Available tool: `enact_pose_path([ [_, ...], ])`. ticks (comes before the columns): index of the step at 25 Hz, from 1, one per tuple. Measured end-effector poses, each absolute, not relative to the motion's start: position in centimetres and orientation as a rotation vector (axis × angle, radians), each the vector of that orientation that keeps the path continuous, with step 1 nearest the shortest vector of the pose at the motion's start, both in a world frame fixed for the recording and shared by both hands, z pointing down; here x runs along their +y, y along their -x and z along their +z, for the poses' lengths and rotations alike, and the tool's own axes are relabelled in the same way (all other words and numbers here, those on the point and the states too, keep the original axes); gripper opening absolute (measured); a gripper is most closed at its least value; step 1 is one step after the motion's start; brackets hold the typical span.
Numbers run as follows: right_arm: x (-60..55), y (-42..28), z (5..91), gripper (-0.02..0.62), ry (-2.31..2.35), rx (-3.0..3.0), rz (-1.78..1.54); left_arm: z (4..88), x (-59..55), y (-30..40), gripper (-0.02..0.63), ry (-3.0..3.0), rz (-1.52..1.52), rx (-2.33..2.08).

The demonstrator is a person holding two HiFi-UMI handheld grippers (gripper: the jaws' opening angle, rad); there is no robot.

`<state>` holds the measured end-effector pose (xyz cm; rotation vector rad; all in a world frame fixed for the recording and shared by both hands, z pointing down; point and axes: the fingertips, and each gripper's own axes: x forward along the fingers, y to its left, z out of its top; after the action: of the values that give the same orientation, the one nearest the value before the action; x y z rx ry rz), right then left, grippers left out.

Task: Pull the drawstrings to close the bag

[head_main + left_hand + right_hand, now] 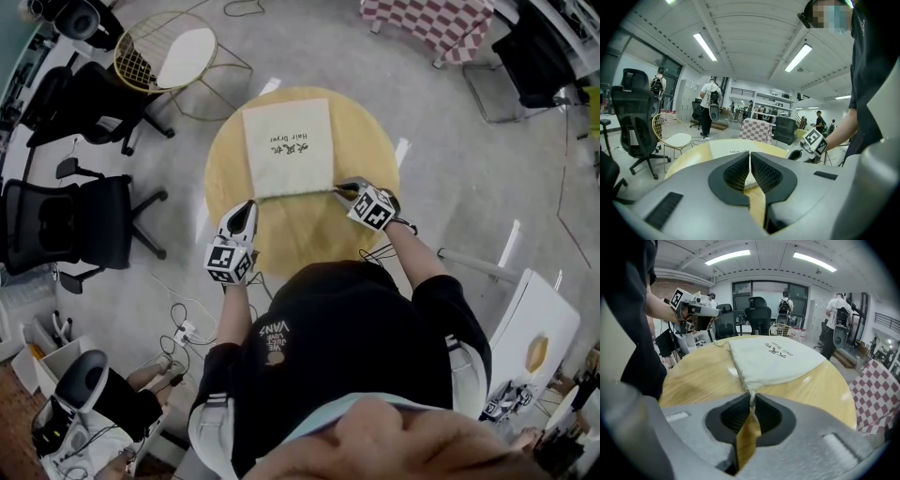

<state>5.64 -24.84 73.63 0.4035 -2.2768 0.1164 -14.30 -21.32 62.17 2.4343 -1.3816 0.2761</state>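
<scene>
Cream fabric drawstring bag [286,148] w/ dark print lies flat on round light-wood table [220,178], its gathered mouth edge toward the person. R gripper [345,187] sits at the bag's near right corner, jaws clenched on the thin white drawstring [750,394], which runs from the corner into the pads. L gripper [246,208] is at the near left corner, just beside the cloth, jaws pressed fully together; can't tell if a cord is pinched there. Both marker cubes face up.
</scene>
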Motion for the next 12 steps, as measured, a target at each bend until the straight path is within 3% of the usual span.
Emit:
enact_pose_path([
  [12, -24.8, -5.5, 73.0, 0.008, -0.46, -2.356, 0.246, 64.1, -21.7, 14.6, 0.003, -2.384, 0.307, -1.369],
])
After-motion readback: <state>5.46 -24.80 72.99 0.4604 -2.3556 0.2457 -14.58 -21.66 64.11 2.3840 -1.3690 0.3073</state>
